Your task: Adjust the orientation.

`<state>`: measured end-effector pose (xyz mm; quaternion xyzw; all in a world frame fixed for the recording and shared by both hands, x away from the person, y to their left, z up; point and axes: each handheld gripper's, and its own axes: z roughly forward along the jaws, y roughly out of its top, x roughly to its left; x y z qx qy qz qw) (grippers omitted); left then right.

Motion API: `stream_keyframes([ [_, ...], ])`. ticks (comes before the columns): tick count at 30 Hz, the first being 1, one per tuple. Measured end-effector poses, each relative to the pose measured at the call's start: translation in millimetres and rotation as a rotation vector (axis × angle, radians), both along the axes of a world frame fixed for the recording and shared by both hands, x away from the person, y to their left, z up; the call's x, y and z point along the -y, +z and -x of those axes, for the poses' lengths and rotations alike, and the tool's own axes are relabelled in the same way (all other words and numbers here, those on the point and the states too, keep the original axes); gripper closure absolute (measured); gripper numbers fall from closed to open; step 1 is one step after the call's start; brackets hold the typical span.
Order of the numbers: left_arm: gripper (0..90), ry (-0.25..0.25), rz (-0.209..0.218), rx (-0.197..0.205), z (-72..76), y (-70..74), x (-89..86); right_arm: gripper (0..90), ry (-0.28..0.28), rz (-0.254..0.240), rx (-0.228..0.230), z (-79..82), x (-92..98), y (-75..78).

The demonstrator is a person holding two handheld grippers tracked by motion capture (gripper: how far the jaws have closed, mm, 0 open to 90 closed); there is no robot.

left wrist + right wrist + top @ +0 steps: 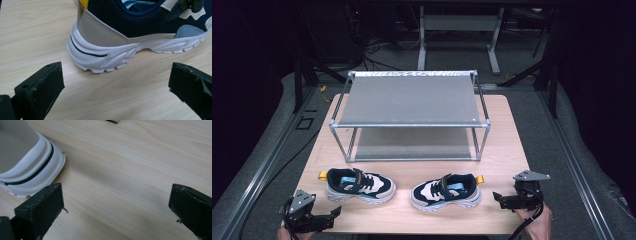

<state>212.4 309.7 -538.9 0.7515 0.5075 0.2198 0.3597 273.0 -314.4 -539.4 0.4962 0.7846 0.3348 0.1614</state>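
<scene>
Two sneakers, the left sneaker point(360, 185) and the right sneaker point(446, 191), sit side by side in the lower middle of the high view, before the empty shoe rack point(411, 116). Left gripper point(330, 216) and right gripper point(498, 199) are spread wide and hold nothing, so I judge the work not yet begun.

Left sneaker point(360, 185), right sneaker point(447, 191): navy-cream, upright on table, toes facing inward.

Lab: cables point(377, 50), metal frames point(457, 25), dark surround
</scene>
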Motion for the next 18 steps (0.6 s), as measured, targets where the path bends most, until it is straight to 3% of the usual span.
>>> stream_keyframes([
  [1, 0.1, -0.001, -0.003, -0.002, 0.0, 1.3, 0.6, 0.0, -0.036, 0.044, 0.007, 1.6, -1.3, 2.4],
  [4, 0.1, -0.019, -0.003, 0.0, 0.5, 6.7, 1.7, 0.0, -0.018, 0.015, 0.005, 3.1, -0.8, 6.6],
  [10, 0.2, -0.048, -0.015, -0.003, -1.7, 20.8, 3.6, 0.0, -0.012, 0.03, -0.017, 7.1, -2.6, 12.1],
  [18, 0.1, -0.102, -0.027, 0.012, -10.0, 42.8, 12.2, 0.0, -0.013, 0.041, -0.006, 11.6, -0.7, 16.4],
])
